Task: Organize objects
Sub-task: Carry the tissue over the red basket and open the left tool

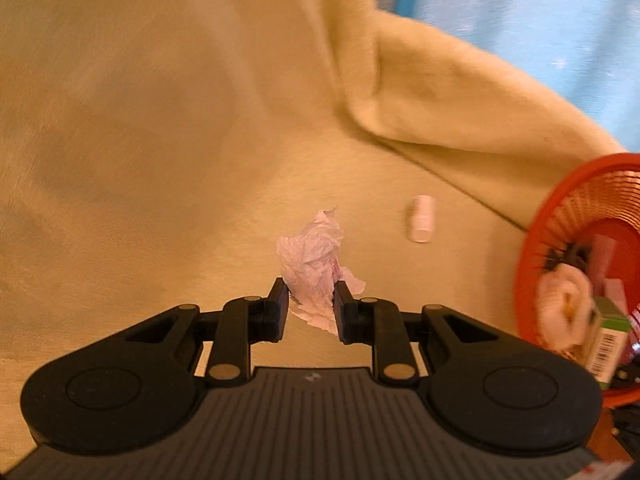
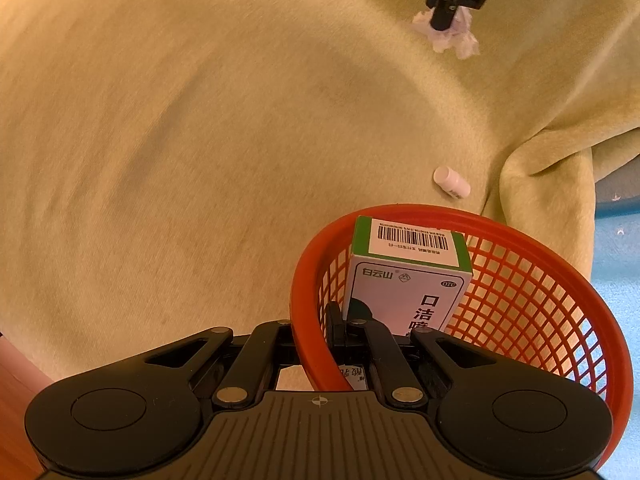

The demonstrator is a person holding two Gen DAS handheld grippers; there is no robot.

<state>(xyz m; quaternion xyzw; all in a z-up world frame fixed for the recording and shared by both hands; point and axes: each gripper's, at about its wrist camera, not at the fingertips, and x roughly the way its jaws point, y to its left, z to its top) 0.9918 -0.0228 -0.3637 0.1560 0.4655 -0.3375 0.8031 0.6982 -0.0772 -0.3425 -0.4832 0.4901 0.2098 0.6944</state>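
Observation:
A crumpled pale pink tissue [image 1: 314,258] lies on the yellow-green blanket, and my left gripper [image 1: 311,297] is shut on its lower part, one finger on each side. In the right wrist view the same tissue [image 2: 456,38] shows under that gripper [image 2: 448,16] at the top. A small white bottle [image 1: 422,219] [image 2: 451,182] lies on its side between the tissue and the red mesh basket [image 1: 560,216]. My right gripper [image 2: 320,332] is shut on the basket's near rim [image 2: 304,292]. A green-and-white box [image 2: 404,280] stands inside the basket.
The plush blanket [image 1: 160,120] covers most of the surface, and a thick fold [image 1: 460,100] rises behind the bottle. A blue starred sheet [image 1: 540,20] lies beyond the fold. The basket also holds a white cloth item [image 1: 564,300]. Brown wood [image 2: 12,400] shows at the lower left.

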